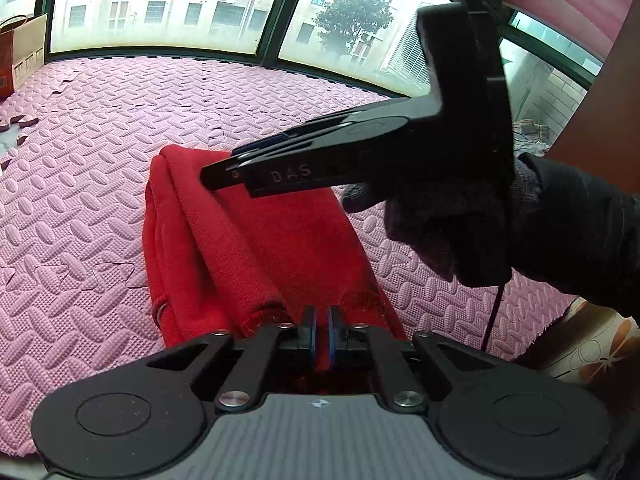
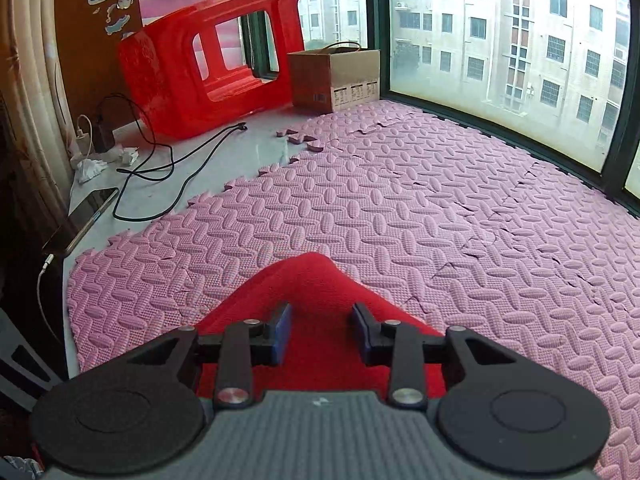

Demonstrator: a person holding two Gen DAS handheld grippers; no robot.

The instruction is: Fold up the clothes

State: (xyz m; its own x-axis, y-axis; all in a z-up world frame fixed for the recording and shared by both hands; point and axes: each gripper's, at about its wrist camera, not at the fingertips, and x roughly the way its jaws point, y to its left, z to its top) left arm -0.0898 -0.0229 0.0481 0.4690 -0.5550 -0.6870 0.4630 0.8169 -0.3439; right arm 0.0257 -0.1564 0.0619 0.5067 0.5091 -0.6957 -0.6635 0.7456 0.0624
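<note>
A red garment [image 1: 256, 248] lies folded into a long strip on the pink foam mat [image 1: 80, 168]. My left gripper [image 1: 322, 318] is shut on its near edge, the fingers almost together. My right gripper [image 1: 216, 178] reaches in from the right over the garment's far end, held by a gloved hand. In the right wrist view the right gripper [image 2: 322, 322] is open, its blue pads [image 2: 282, 330] apart over a raised corner of the red garment [image 2: 308, 280].
A red plastic stool [image 2: 208, 52] lies on its side by a cardboard box [image 2: 334, 74] at the far left. Black cables [image 2: 160, 160] and a phone [image 2: 86, 216] lie on the bare sill. Windows [image 1: 160, 4] bound the mat's far side.
</note>
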